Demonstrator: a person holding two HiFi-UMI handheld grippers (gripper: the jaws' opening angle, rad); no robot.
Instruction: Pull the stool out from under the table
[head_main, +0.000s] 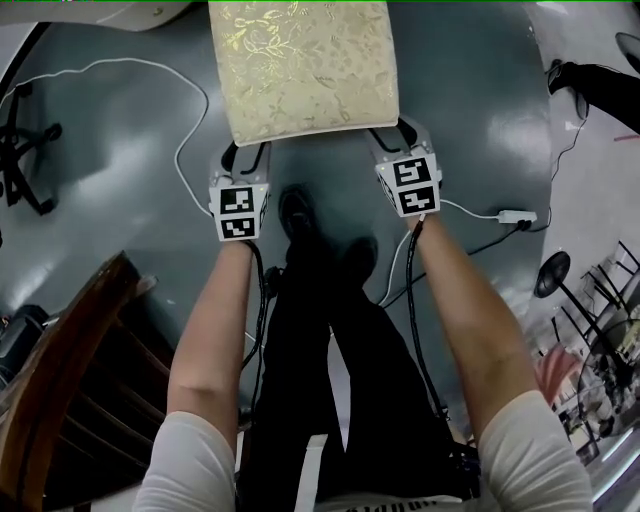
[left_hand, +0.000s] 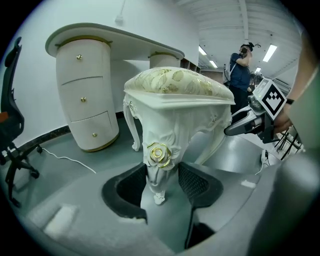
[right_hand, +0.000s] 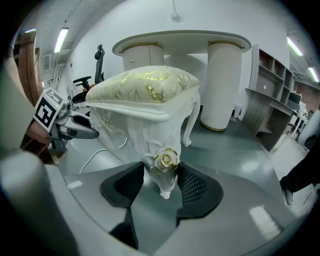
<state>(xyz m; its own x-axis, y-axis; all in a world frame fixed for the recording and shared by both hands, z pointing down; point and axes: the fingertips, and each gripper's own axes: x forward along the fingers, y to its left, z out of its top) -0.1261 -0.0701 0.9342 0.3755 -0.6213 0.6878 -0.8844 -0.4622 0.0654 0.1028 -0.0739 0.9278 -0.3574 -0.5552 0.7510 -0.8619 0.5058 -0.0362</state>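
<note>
1. At the far left of the head view, an office chair (head_main: 22, 150) stands on the grey floor (head_main: 120, 110). A dark wooden chair (head_main: 70, 390) stands nearer you.
2. Your left gripper (head_main: 247, 152) is clenched on the stool's near-left leg (left_hand: 159, 167). In the left gripper view, the black pads (left_hand: 192, 182) bear on the carved leg at its gold rose (left_hand: 159, 153).
3. The stool (head_main: 305, 65) stands on the floor directly ahead of you, between the two grippers, cream-and-gold cushion upward. Both gripper views show it out in front of the white table (left_hand: 115, 42), apart from it.
4. Your right gripper (head_main: 398, 135) grasps the near-right leg (right_hand: 166, 172) in the same way, jaws partly closed around it.
5. At the right, a small white box (head_main: 515, 215) on a cable lies on the floor.
</note>
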